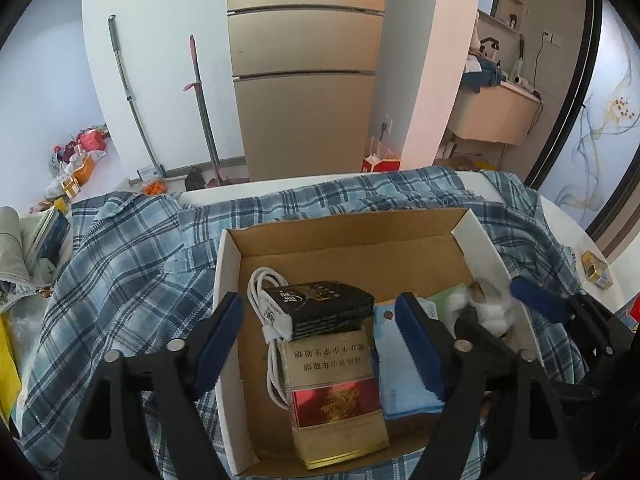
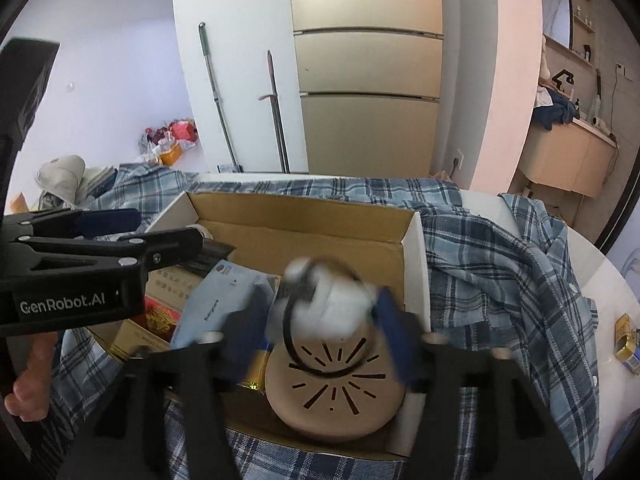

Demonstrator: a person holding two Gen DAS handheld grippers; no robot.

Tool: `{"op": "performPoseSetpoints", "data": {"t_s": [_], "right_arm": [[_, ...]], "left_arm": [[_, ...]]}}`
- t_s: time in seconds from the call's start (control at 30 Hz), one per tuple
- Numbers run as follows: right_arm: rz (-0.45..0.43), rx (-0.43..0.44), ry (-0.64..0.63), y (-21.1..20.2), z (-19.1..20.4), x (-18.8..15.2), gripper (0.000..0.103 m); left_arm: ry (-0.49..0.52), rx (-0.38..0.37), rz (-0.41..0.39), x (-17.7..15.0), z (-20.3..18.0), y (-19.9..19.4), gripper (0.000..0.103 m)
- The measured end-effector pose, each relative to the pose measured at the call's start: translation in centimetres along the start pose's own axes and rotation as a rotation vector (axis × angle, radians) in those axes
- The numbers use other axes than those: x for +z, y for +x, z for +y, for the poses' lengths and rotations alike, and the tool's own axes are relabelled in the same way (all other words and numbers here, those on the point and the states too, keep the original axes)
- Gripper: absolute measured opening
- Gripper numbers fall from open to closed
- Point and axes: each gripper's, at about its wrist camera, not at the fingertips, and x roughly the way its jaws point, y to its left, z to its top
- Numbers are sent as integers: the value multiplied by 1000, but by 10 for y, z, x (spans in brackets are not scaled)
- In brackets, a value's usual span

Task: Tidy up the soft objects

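- A cardboard box (image 1: 424,236) with white outer walls and a brown inside sits on a blue plaid shirt (image 1: 120,264) spread over a white table (image 2: 600,272).
- The soft thing of the task is a white fluffy toy (image 2: 332,300). It looks like a plush with a black cord or strap looped around it, and it is blurred in the right wrist view.
- The toy lies in the box at its right side, on top of a round tan pad (image 2: 336,392) with slits cut in a sunburst.
- The right gripper (image 2: 320,320) has its blue pads standing apart on either side of the toy; the blur hides whether they press on it.
- The left gripper (image 1: 320,336) stands wide open over the left part of the box, holding nothing.
- Below the left gripper, inside the box, lie a coiled white cable (image 1: 264,312), a black packet (image 1: 320,304), a gold-and-red carton (image 1: 332,384) and a light blue pack (image 1: 400,376).
- Beyond the box, against the wall, stands a gold fridge (image 1: 308,80).
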Motion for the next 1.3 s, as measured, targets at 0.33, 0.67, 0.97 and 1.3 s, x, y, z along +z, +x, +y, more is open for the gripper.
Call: {"op": "performPoseSetpoints", "data": {"t_s": [0.33,0.67,0.97,1.3], "right_arm": [[-38,-31,0,-10,-5,2,69],[-183,-86,8,-52,-9,16,72],[-336,-119,3,-110,1,26,85],[-533,-180,-3,-189,19,13,103]], "left_arm": [[-19,30,-110,2,7,-25,86],[33,11,-298,-3,2,-89,86],[29,11,-517,-31,9,-172,90],[-3,-19,-639,-62,15,-232,103]]}}
